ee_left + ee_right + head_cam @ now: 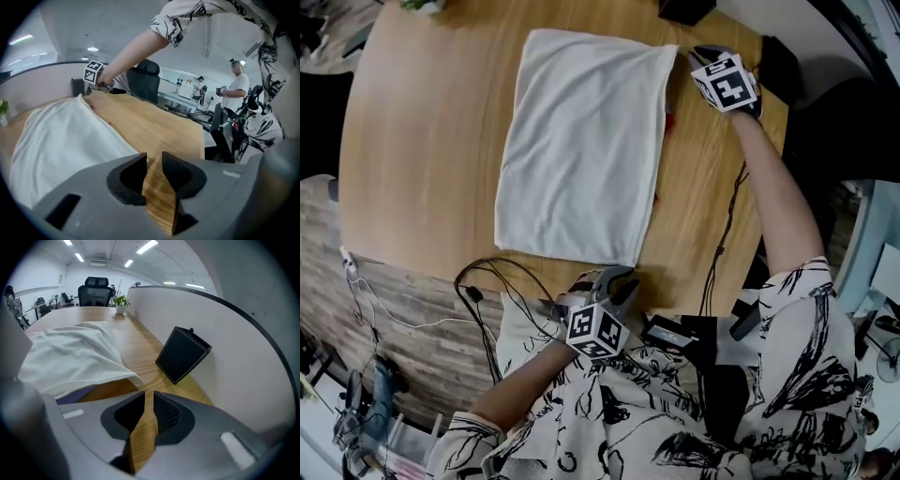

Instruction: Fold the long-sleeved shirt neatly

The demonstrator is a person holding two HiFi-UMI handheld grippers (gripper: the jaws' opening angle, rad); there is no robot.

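The white long-sleeved shirt [581, 145] lies folded into a rectangle on the wooden table [422, 141]. My left gripper [619, 277] hovers just off the shirt's near right corner, at the table's near edge. In the left gripper view its jaws [153, 161] stand slightly apart with only bare wood between them and the shirt [61, 136] to their left. My right gripper [698, 56] sits by the far right corner. Its jaws [149, 399] show a narrow gap over bare wood, and the shirt's corner [70, 357] rests just ahead to the left, free of them.
A black box [183, 354] leans against the partition behind the far corner. A small potted plant [121, 302] stands farther along the table. Cables [497, 281] hang over the near edge, and a black device [675, 330] lies there. Something red [668, 120] peeks from under the shirt's right edge.
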